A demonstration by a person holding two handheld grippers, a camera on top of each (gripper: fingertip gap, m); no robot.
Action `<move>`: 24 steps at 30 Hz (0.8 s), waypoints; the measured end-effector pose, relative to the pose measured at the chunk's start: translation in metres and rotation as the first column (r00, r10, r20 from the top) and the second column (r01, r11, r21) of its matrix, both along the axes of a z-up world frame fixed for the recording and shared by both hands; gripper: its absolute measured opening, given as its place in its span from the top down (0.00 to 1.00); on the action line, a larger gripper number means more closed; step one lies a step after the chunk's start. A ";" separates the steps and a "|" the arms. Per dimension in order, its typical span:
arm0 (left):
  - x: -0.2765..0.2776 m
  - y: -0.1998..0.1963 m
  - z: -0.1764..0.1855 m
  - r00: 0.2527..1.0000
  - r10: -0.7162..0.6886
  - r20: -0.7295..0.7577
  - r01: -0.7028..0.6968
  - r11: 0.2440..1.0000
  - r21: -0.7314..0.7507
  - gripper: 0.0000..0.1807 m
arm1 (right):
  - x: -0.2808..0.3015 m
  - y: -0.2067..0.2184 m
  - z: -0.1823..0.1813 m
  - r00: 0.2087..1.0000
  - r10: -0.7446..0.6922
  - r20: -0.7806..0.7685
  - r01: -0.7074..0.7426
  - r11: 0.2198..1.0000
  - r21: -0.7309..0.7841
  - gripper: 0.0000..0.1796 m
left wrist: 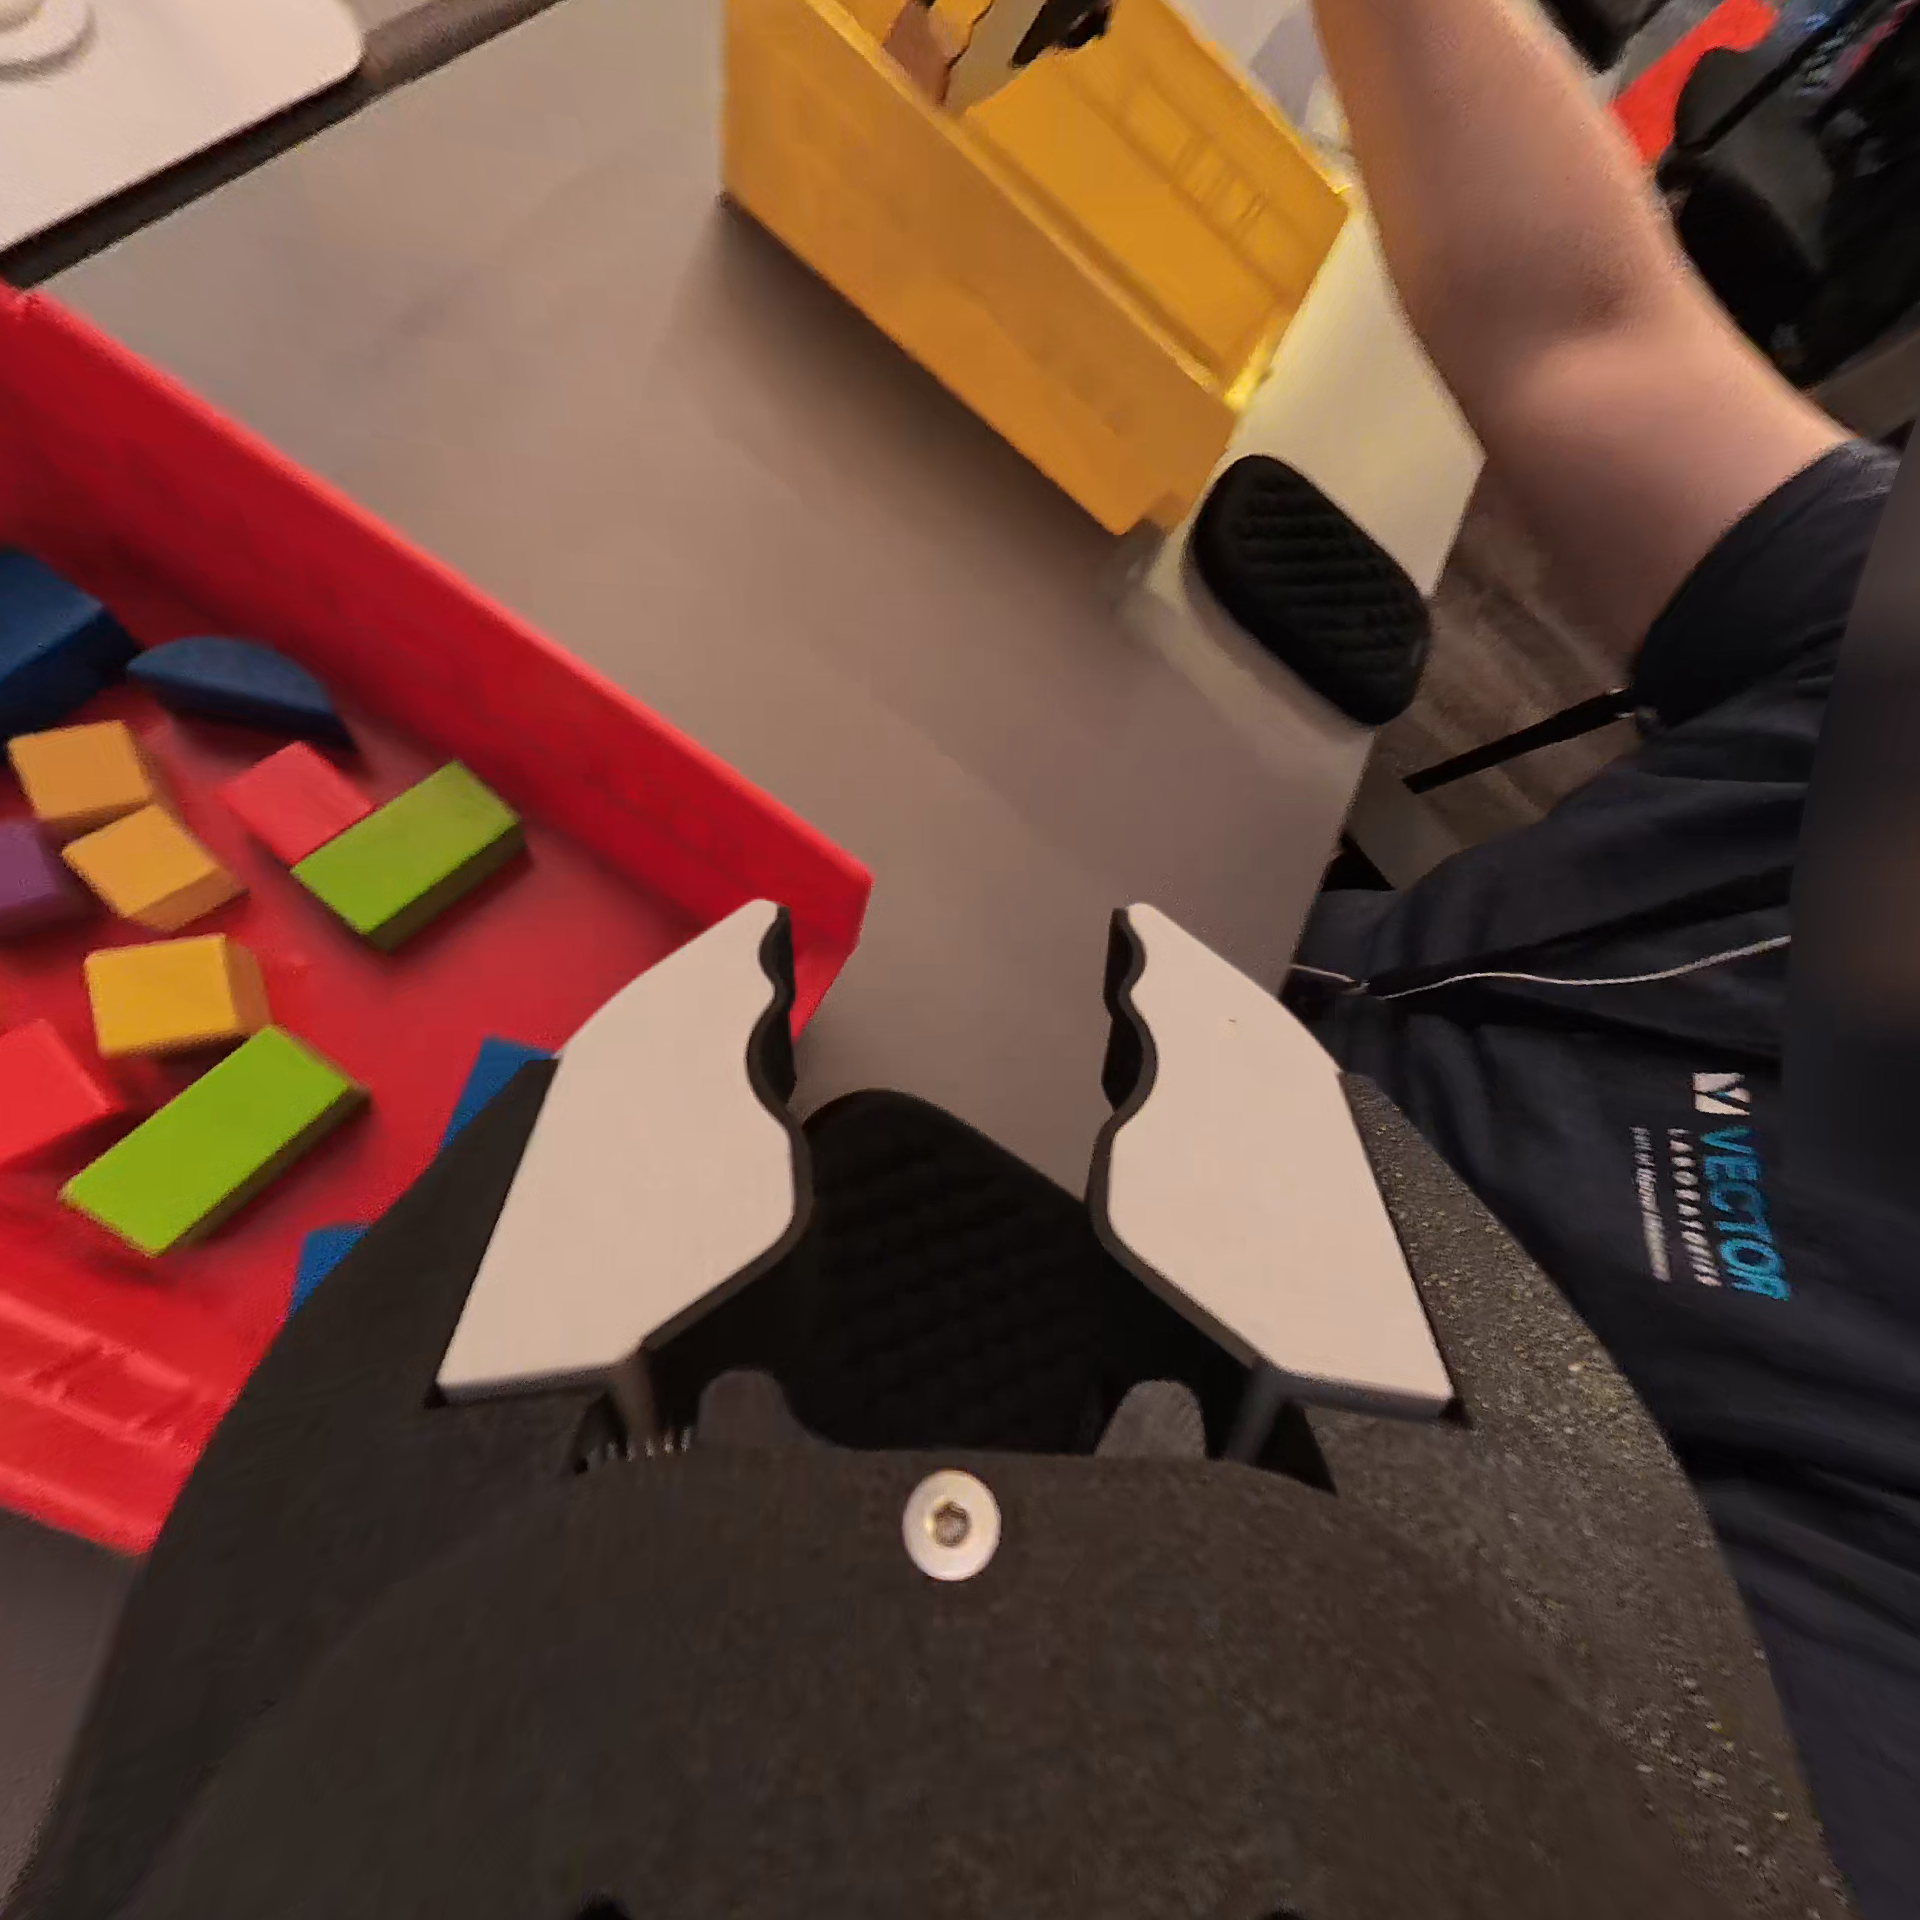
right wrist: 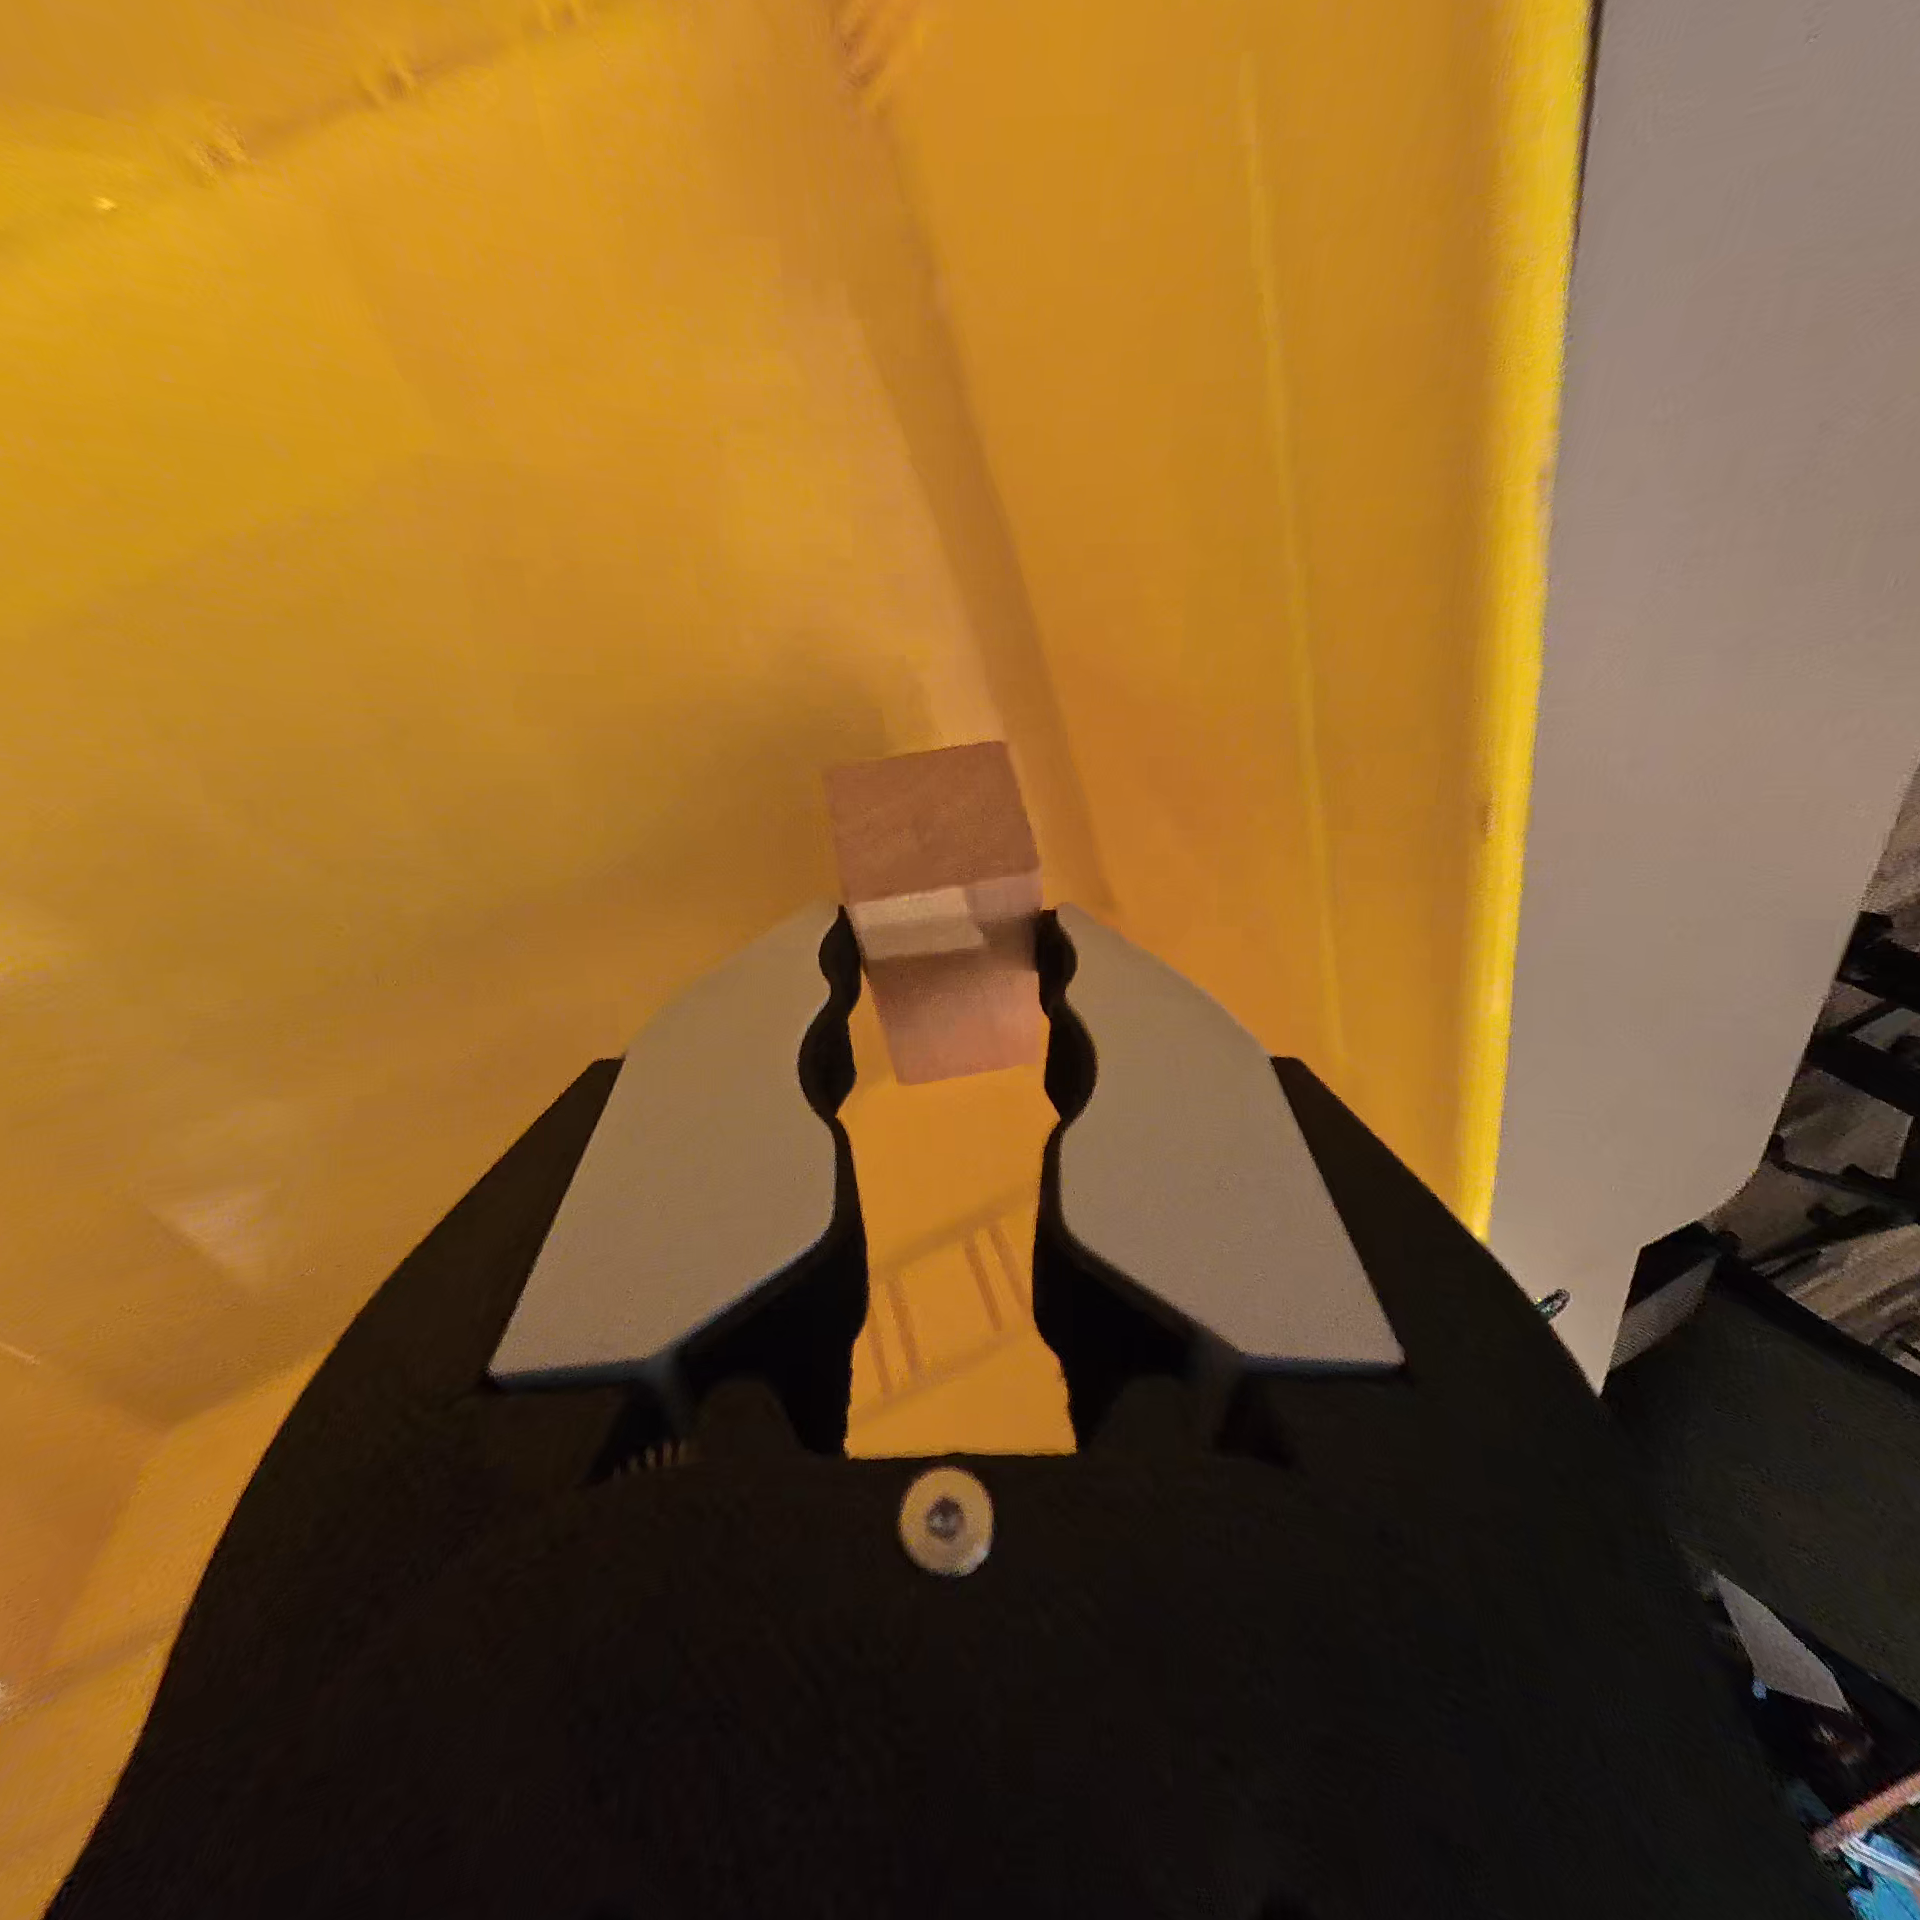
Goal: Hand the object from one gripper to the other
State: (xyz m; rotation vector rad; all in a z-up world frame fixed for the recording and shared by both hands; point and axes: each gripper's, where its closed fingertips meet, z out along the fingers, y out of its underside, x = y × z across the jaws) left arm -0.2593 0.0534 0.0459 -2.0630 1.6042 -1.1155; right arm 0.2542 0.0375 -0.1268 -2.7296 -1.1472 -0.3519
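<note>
Left hand-held gripper (left wrist: 951,997): spread wide, nothing between my fingers; it hangs over the grey worktop (left wrist: 644,436), at the near corner of the red tray (left wrist: 582,717).

Right hand-held gripper (right wrist: 948,966): pinching the plain wooden block (right wrist: 940,894) at the fingertips; part of the block sticks out beyond them.

Location of the object: the wooden block is inside the yellow bin (right wrist: 416,520), held clear of the bin floor as far as I can judge (motion blur makes the gap hard to read). In the left wrist view the same grasp shows at the top of the yellow bin, well apart from my left fingers.

Other blocks: green, orange, red, blue and purple pieces lie loose in the red tray; none is held.

Step in hand: by my judgement the hand-over itself is already made, since the right side carries the block and the left is empty; I am now placing it in the bin.

Next move: lower the block until it is near the bin floor, then part the right fingers. Keep the block away from the bin wall, which stands close on the right.

Risk: the grip sits only at the fingertips, so a knock could twist the block out.
</note>
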 end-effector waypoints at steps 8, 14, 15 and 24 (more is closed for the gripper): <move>-0.015 0.049 -0.042 0.934 0.279 -0.223 -0.252 0.957 0.141 0.69 | 0.009 0.000 -0.016 0.998 0.018 0.060 -0.014 0.997 -0.077 0.82; -0.026 0.073 -0.087 0.830 0.396 -0.393 -0.324 0.916 0.238 0.69 | 0.013 0.000 -0.020 0.995 0.045 0.086 -0.036 0.994 -0.099 0.82; -0.026 0.072 -0.096 0.824 0.379 -0.422 -0.305 0.923 0.233 0.69 | 0.013 0.000 -0.020 0.995 0.049 0.089 -0.040 0.994 -0.098 0.82; -0.047 0.080 -0.160 0.745 0.067 -0.664 0.233 0.906 0.354 0.69 | 0.000 0.008 0.009 0.993 0.103 0.062 -0.108 0.991 0.079 0.73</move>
